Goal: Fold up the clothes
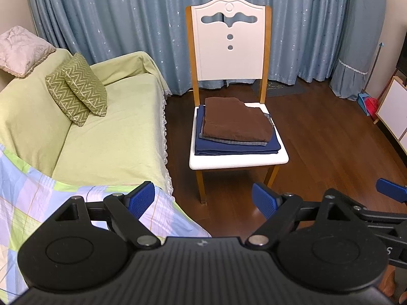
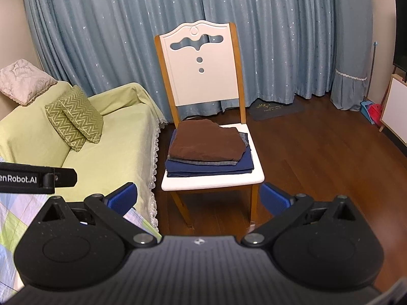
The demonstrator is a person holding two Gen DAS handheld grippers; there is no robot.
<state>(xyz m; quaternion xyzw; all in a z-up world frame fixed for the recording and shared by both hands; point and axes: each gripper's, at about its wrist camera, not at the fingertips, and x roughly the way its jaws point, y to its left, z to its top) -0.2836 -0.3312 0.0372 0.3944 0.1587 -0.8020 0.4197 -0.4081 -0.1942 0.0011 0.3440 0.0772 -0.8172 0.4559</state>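
A stack of folded clothes sits on the white seat of a wooden chair [image 1: 239,162]: a brown piece [image 1: 236,122] on top, a grey one [image 1: 244,142] under it, a dark blue one [image 1: 236,150] at the bottom. The stack also shows in the right wrist view [image 2: 206,145] on the chair [image 2: 213,181]. My left gripper [image 1: 203,200] is open and empty, held in the air short of the chair. My right gripper [image 2: 198,199] is open and empty, also short of the chair; one of its fingers [image 1: 391,190] shows at the right in the left wrist view.
A sofa under a green cover [image 1: 101,132] stands left of the chair, with two zigzag cushions [image 1: 78,89] and a pale pillow [image 1: 20,50]. A checked sheet [image 1: 63,203] lies at its near end. Blue curtains [image 1: 127,25] hang behind. A white cabinet [image 1: 394,109] stands right, on wooden floor [image 1: 330,139].
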